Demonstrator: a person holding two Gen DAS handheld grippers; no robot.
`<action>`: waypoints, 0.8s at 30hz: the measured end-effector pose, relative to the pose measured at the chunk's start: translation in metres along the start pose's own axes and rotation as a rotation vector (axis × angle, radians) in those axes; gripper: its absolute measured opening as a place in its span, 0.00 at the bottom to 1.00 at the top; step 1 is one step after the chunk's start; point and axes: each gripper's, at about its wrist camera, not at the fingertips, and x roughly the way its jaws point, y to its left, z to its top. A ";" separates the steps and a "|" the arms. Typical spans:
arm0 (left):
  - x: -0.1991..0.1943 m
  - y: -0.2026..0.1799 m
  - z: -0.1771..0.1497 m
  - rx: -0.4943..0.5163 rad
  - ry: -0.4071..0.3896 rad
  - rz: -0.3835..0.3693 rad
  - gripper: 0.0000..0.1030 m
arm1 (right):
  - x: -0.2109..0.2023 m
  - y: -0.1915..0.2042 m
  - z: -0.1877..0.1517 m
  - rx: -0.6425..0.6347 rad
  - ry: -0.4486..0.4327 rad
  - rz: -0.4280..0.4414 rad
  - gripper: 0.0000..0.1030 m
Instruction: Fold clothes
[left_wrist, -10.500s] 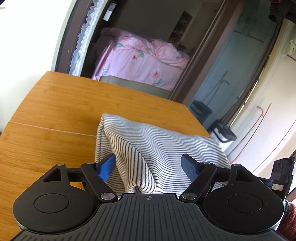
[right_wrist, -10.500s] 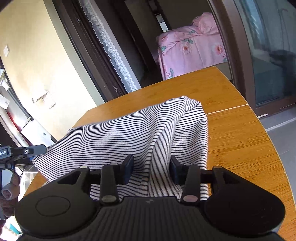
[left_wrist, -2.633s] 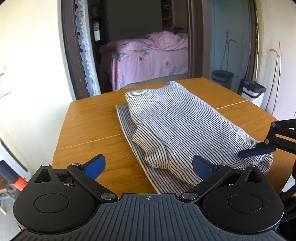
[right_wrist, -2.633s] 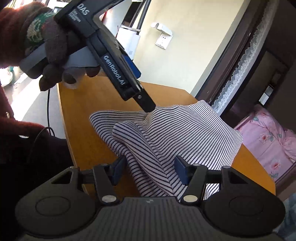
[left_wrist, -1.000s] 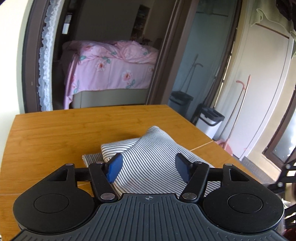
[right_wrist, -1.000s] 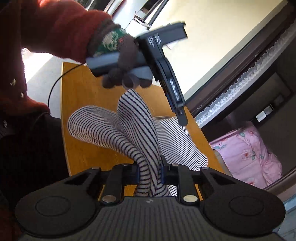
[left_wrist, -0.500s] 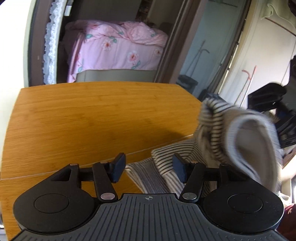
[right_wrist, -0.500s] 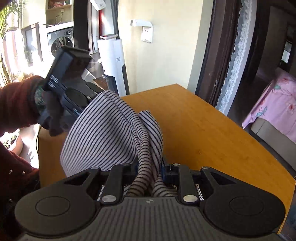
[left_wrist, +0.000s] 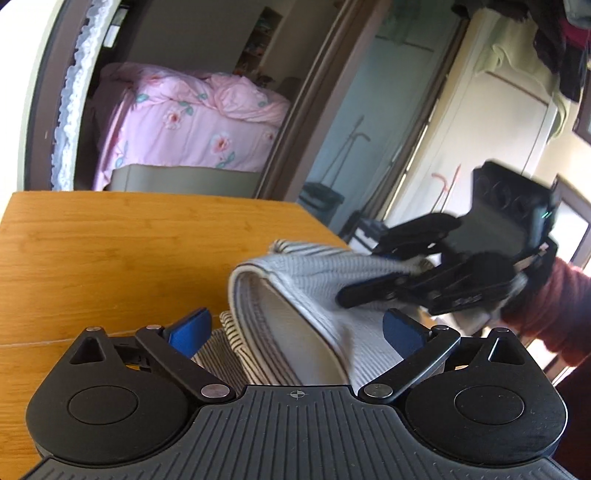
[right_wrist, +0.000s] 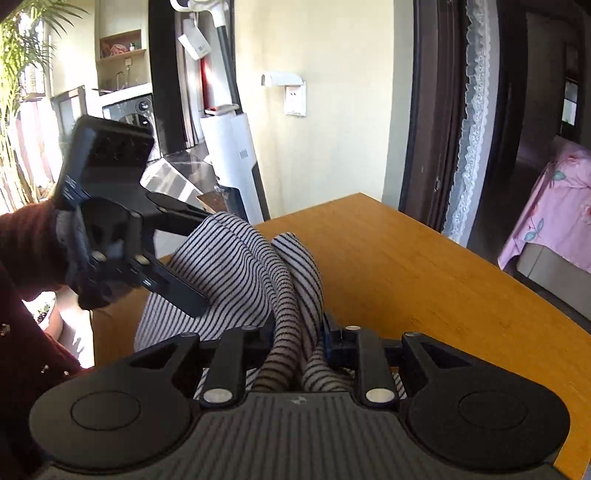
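Note:
A black-and-white striped garment (right_wrist: 236, 266) is bunched and lifted off the wooden table (right_wrist: 406, 266). My right gripper (right_wrist: 297, 341) is shut on a fold of it; the cloth runs between the jaws. In the left wrist view the garment (left_wrist: 303, 280) curls over, pale inside showing, and the right gripper (left_wrist: 373, 291) holds it from the right. My left gripper (left_wrist: 295, 326) is open, blue pads on either side of the cloth, not clamping it. In the right wrist view the left gripper (right_wrist: 177, 258) reaches in from the left against the cloth.
The wooden table (left_wrist: 110, 251) has a seam across it and its edge on the right. Behind it are a doorway, a bed with a pink floral cover (left_wrist: 184, 125) and bins (left_wrist: 321, 203). A white appliance (right_wrist: 232, 162) stands beyond the table's far side.
My right gripper has carried the lifted garment further across, now over the left gripper. My left gripper has opened wider around the cloth.

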 end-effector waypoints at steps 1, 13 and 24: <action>0.006 -0.005 -0.002 0.018 0.000 0.007 0.98 | -0.010 0.005 0.004 -0.014 -0.020 0.025 0.20; 0.015 -0.028 -0.017 0.017 0.009 -0.050 0.42 | -0.041 -0.007 0.003 0.050 -0.148 -0.073 0.46; 0.009 -0.008 -0.013 -0.007 0.009 0.140 0.49 | -0.001 -0.043 -0.048 0.272 -0.024 -0.431 0.74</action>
